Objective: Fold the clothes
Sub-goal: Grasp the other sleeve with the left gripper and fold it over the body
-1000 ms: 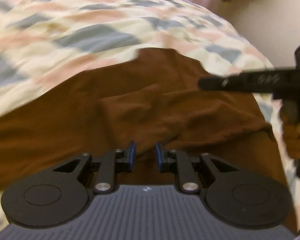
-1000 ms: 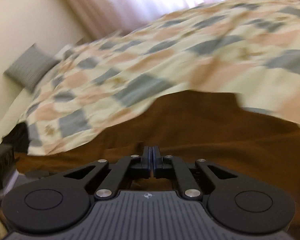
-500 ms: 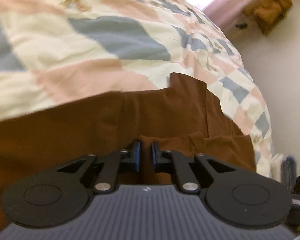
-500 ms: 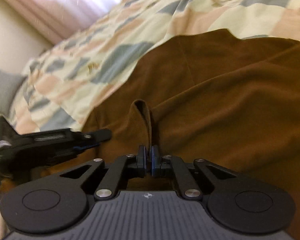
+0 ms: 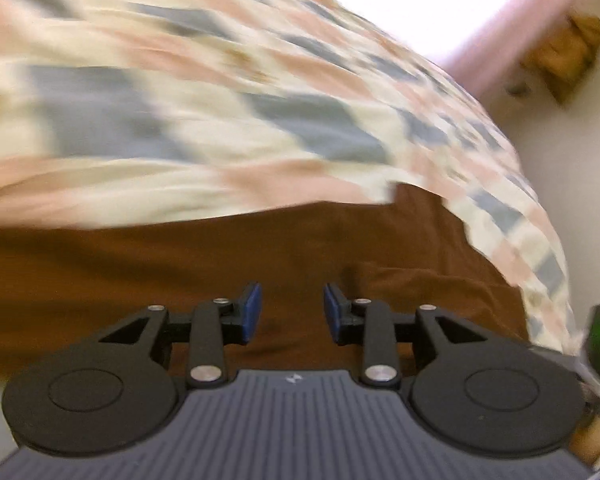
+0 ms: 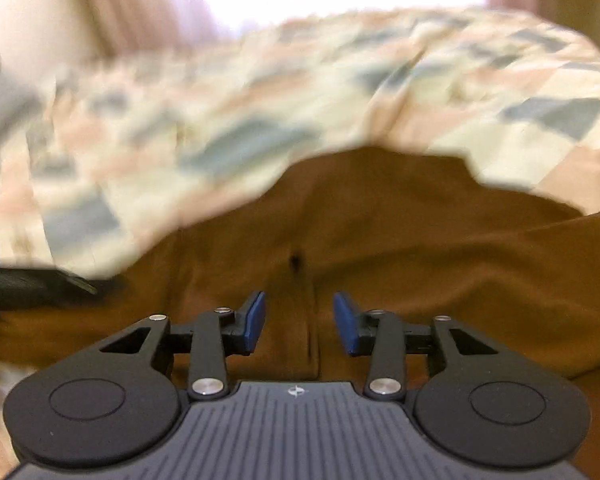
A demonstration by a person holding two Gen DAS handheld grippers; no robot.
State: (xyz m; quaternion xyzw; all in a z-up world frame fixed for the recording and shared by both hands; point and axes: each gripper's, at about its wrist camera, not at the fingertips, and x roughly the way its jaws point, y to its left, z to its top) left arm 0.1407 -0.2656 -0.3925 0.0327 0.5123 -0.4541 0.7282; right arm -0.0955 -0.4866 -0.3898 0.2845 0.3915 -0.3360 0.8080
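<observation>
A bed fills the room's centre, covered by a patchwork quilt (image 5: 204, 120) in cream, pink and grey-blue checks. On its near side lies a brown garment (image 6: 400, 240), spread across the quilt, with one layer already turned over itself at the edge closest to the person. A bright window and a pale curtain sit beyond the bed.

Both tools hang over the brown cloth, tilted steeply down toward it. The left gripper (image 5: 291, 312) has just been opening; its blue pads (image 5: 252, 304) now stand apart with nothing pinched between them. The right gripper (image 6: 299, 320) has likewise just been opening and is spread, with a seam of the garment running under the gap but not clamped. In the right-hand view the left tool shows as a dark blur at the left edge.

This looks like the release after a fold is laid down. The next move likely calls for finding a fresh edge or corner to pinch on each side.
</observation>
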